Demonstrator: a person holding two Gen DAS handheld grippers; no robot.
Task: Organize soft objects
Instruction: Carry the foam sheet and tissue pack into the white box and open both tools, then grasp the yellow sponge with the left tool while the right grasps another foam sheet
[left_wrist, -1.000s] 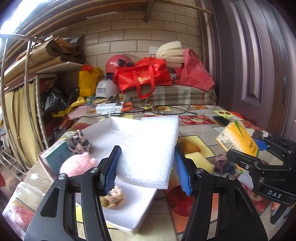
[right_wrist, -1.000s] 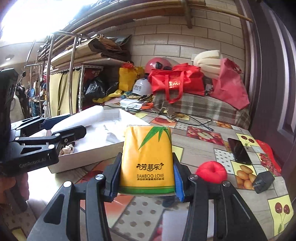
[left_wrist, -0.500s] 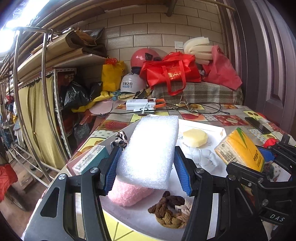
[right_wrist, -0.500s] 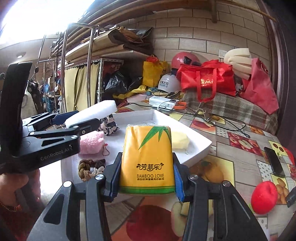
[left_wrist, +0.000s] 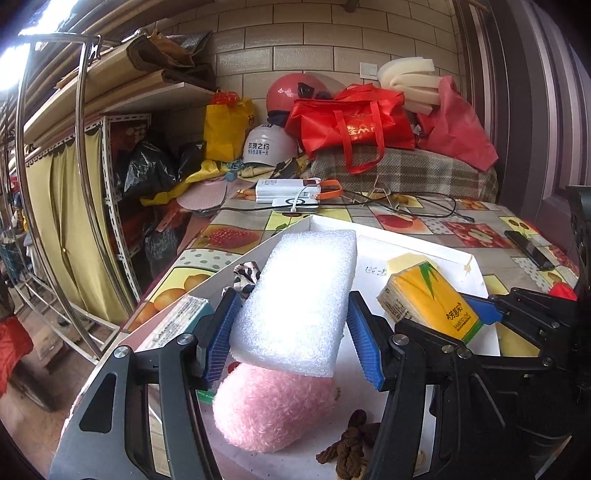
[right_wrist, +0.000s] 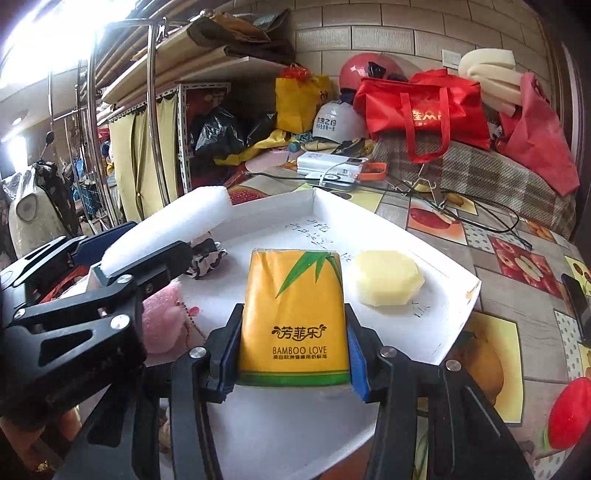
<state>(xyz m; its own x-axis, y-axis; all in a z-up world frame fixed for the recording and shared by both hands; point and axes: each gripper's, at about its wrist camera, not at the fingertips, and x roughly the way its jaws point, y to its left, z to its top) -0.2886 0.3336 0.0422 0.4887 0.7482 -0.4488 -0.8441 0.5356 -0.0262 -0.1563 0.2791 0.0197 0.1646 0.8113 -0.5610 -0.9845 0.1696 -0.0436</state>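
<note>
My left gripper (left_wrist: 291, 336) is shut on a white foam block (left_wrist: 299, 299) and holds it over the white tray (left_wrist: 424, 243), just above a pink plush (left_wrist: 273, 406). My right gripper (right_wrist: 291, 354) is shut on a yellow tissue pack (right_wrist: 295, 314), also over the tray (right_wrist: 454, 317). The tissue pack shows in the left wrist view (left_wrist: 428, 299), and the foam block in the right wrist view (right_wrist: 166, 229). In the tray lie a yellow sponge (right_wrist: 388, 277), a black-and-white cloth (right_wrist: 207, 258), a brown rope knot (left_wrist: 351, 439) and a teal box (left_wrist: 181, 321).
A red soft ball (right_wrist: 569, 413) and a phone (left_wrist: 528, 243) lie on the fruit-print tablecloth right of the tray. Cables (right_wrist: 480, 210), a white power bank (right_wrist: 332, 166), helmets and red bags (right_wrist: 424, 107) crowd the back. A metal shelf rack (left_wrist: 92, 184) stands left.
Both grippers have moved left from the table's right side to over the tray, each still holding its object. The foam block now hangs low over the pink plush.
</note>
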